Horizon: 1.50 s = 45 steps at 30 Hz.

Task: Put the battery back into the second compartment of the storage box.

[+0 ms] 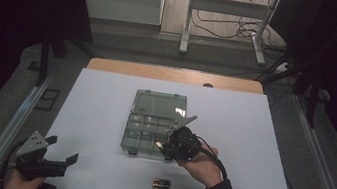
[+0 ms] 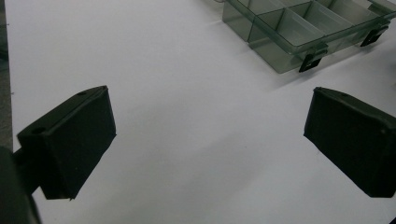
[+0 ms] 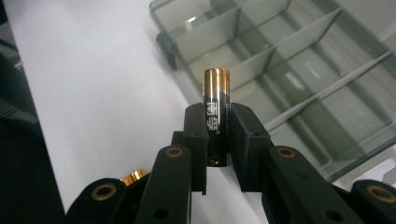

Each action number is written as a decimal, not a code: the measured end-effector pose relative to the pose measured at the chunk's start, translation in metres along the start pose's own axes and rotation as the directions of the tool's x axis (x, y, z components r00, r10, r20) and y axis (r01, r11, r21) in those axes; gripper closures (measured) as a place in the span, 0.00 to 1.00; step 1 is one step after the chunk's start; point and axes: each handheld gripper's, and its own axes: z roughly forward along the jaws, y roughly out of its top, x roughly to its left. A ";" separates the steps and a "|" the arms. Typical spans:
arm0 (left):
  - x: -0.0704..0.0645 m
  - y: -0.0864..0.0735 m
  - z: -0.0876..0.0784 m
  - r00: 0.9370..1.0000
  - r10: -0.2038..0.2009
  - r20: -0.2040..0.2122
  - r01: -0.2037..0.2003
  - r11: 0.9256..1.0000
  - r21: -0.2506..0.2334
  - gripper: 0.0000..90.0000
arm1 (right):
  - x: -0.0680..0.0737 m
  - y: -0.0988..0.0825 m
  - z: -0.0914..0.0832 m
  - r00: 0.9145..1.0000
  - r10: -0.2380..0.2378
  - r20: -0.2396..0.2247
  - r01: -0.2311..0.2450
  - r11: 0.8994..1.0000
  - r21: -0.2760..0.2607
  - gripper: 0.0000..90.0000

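The right gripper (image 3: pixel 217 135) is clamped on a battery (image 3: pixel 216 116), a black cylinder with a copper-gold top band and pale lettering down its side, standing up between the jaws with its gold end clear above them. It is held over the near edge of a clear, smoke-tinted compartment box (image 1: pixel 151 127) that lies open at the middle of the white table (image 1: pixel 102 115), lid folded back toward the far edge. More batteries (image 1: pixel 161 184) lie close to the near edge. The left gripper (image 1: pixel 63 151) sits at the near left corner, jaws spread wide with nothing between them.
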 end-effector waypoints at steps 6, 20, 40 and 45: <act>0.001 0.000 0.000 1.000 -0.007 -0.002 0.007 1.000 -0.002 0.02 | -0.005 0.008 0.002 1.000 0.013 0.010 -0.013 1.000 -0.018 0.86; 0.001 0.000 0.000 1.000 -0.006 -0.001 0.006 1.000 -0.001 0.02 | -0.018 0.030 0.012 0.999 0.035 0.035 -0.034 0.998 -0.051 0.86; 0.000 0.000 0.000 1.000 -0.001 0.004 0.001 1.000 -0.002 0.02 | -0.032 0.066 0.047 0.995 0.066 0.072 -0.065 0.998 -0.024 0.86; 0.000 0.000 0.000 1.000 0.002 0.005 -0.002 1.000 -0.002 0.02 | -0.038 0.071 0.058 0.993 0.087 0.080 -0.086 0.996 -0.010 0.85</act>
